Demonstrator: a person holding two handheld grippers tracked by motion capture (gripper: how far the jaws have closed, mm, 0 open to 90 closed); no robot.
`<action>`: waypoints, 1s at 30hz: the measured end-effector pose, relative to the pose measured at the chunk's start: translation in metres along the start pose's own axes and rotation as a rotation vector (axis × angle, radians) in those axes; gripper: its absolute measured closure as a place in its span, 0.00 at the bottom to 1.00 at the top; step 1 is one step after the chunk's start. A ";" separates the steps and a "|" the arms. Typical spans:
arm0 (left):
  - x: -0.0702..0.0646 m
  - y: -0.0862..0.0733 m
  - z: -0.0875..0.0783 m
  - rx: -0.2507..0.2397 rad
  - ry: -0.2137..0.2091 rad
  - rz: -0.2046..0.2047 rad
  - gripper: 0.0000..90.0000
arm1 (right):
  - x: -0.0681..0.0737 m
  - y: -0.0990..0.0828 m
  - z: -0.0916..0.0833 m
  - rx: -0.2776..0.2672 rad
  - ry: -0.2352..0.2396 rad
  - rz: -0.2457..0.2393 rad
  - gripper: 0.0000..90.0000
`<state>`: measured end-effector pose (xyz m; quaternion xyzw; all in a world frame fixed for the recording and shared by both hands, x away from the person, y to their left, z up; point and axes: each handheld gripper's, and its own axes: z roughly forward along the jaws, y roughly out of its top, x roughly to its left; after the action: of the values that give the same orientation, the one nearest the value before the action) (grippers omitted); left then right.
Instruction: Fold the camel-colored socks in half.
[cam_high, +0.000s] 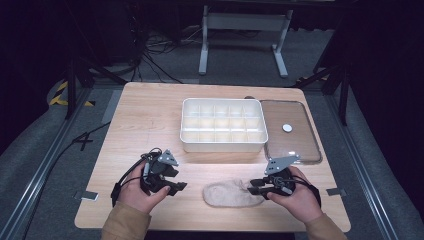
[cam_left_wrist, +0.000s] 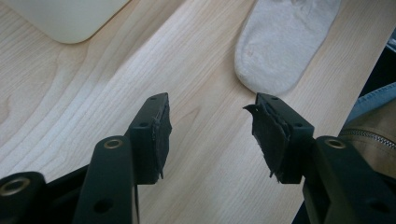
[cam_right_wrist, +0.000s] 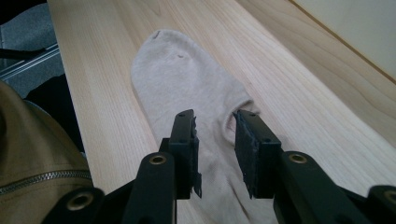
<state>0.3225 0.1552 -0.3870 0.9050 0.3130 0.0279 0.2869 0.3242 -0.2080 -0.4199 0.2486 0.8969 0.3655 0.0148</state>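
I can't quite tell whether my right gripper (cam_right_wrist: 215, 140) presses the sock (cam_right_wrist: 187, 79): its jaws stand narrowly apart over the cuff end at the bottom centre of its own view, the cloth partly hidden beneath them. My left gripper (cam_left_wrist: 210, 135) is spread wide over bare table (cam_left_wrist: 93, 107), the sock's toe at the upper right, cut off by the frame edge. In the high view, a white compartment tray (cam_high: 222, 125) and a clear lid (cam_high: 291, 131) sit above centre. The sock (cam_high: 229, 194) is beige, flat, low centre.
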 end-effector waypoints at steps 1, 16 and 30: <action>0.000 0.000 0.000 0.005 -0.001 0.001 0.53 | 0.001 0.000 0.002 -0.003 0.001 -0.004 0.77; -0.004 0.001 0.011 0.008 -0.028 -0.002 0.55 | 0.016 0.001 0.038 -0.015 -0.011 -0.055 0.97; -0.008 0.001 0.027 0.008 -0.067 0.004 0.58 | 0.017 -0.005 0.061 0.046 -0.031 -0.047 1.00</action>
<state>0.3228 0.1360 -0.4078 0.9071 0.3017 -0.0031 0.2934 0.3197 -0.1639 -0.4651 0.2333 0.9104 0.3402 0.0317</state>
